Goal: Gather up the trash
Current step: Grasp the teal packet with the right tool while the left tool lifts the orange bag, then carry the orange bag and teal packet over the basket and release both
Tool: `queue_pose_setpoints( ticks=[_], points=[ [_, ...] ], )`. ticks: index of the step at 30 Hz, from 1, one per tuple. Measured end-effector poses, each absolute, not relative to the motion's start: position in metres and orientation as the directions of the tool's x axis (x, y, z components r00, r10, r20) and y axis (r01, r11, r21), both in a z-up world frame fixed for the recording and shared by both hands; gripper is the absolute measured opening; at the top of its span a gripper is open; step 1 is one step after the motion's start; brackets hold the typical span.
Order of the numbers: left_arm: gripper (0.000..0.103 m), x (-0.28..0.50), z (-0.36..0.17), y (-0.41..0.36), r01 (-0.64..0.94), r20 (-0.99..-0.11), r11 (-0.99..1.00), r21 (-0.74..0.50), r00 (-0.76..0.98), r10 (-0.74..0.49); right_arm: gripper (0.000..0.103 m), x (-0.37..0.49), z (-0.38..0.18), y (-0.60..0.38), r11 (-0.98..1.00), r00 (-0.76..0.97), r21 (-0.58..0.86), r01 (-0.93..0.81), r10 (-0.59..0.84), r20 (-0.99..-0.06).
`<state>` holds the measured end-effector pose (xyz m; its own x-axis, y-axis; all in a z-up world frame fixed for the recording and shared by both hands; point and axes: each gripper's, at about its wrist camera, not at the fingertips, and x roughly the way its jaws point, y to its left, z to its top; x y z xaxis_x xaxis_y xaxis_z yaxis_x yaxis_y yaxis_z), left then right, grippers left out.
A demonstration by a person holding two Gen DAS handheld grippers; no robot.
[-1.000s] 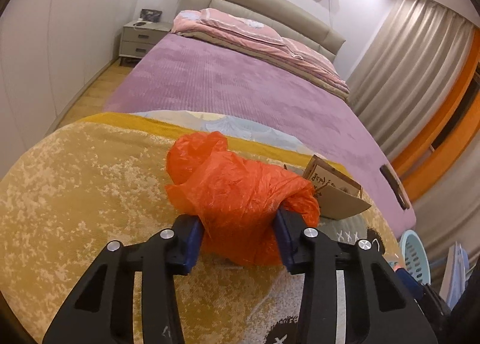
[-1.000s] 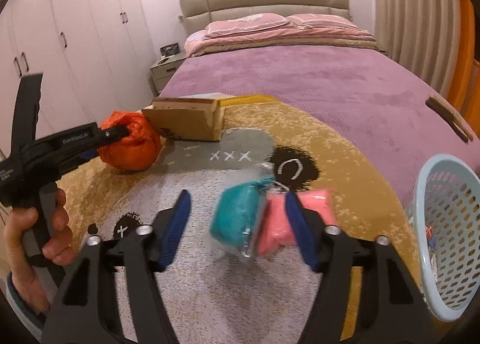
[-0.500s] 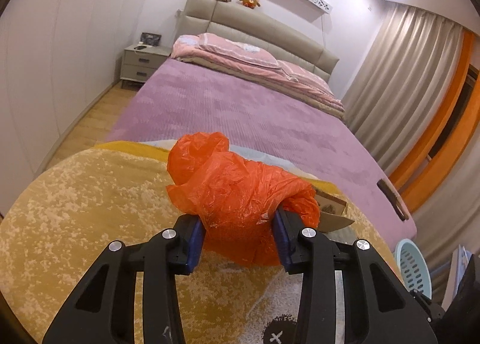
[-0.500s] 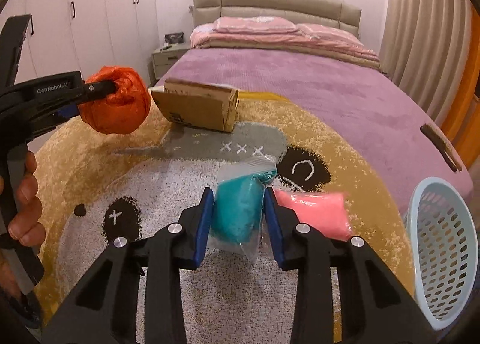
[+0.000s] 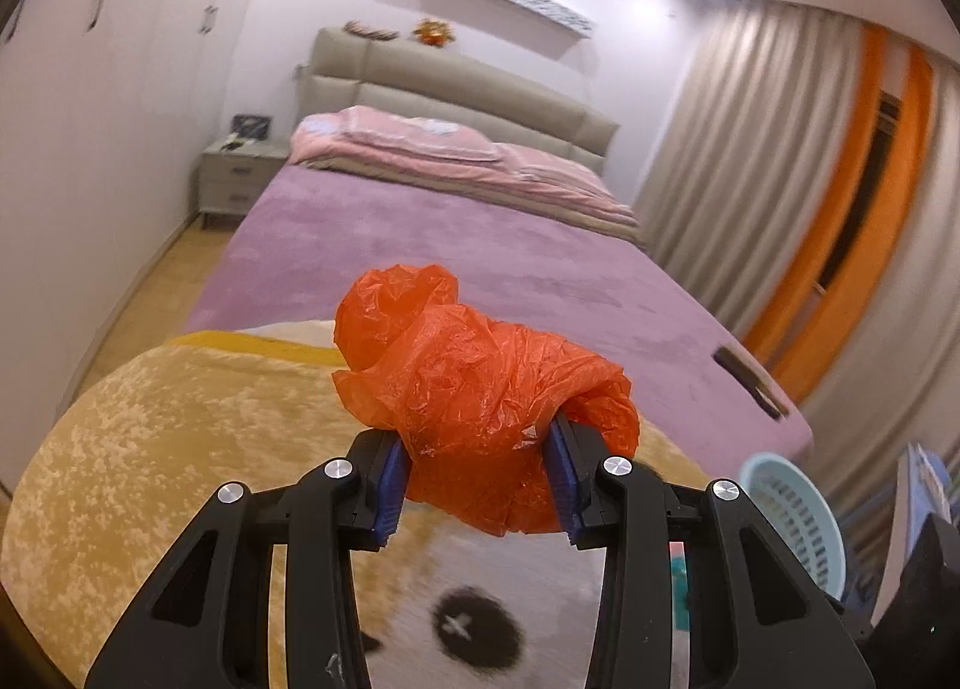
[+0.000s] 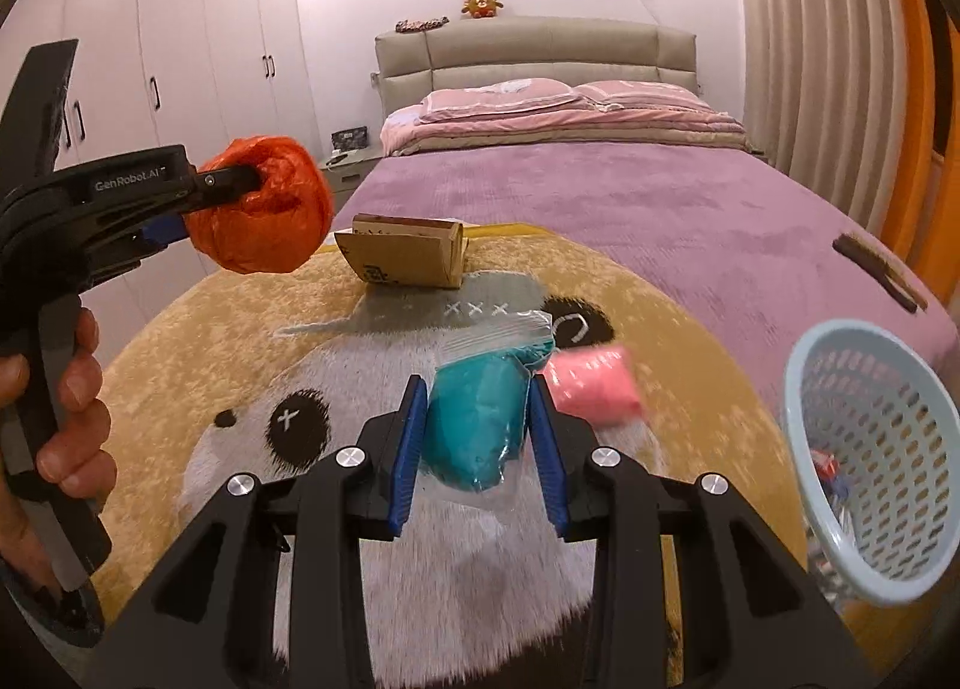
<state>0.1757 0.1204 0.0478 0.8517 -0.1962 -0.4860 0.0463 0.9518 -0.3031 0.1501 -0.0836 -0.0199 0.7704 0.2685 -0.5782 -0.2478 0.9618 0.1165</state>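
Left gripper (image 5: 477, 482) is closed on a crumpled orange bag (image 5: 480, 401), held up above the rug (image 5: 150, 449). Only the right view shows the right gripper (image 6: 477, 449) squeezing a teal packet (image 6: 477, 425), beside a pink packet (image 6: 594, 392), a cardboard box (image 6: 408, 260) and the basket (image 6: 870, 449).

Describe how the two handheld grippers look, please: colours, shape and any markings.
Both the left gripper and the right gripper are black plastic, with two angular fingers with cut-out openings, silver round bolts and blue ribbed pads. The left gripper's side carries white "GenRobot.AI" lettering above a pistol-style handle. No cables or sleeves are visible.
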Motion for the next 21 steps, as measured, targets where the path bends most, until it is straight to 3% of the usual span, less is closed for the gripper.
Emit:
queue_pose_setpoints(
  ticks=[7,21],
  points=[
    [0.038,0.147,0.078,0.082,0.17,-0.434,0.937,-0.304,0.851,-0.295,0.031,0.12,0.006,-0.115,0.968,0.811,0.144,-0.206,0.252,-0.529],
    [0.038,0.137,0.102,0.014,0.303,-0.411,0.911,-0.279,0.82,-0.398,0.031,0.088,0.041,-0.217,0.979,0.875,0.204,-0.03,0.124,-0.468]
  ],
)
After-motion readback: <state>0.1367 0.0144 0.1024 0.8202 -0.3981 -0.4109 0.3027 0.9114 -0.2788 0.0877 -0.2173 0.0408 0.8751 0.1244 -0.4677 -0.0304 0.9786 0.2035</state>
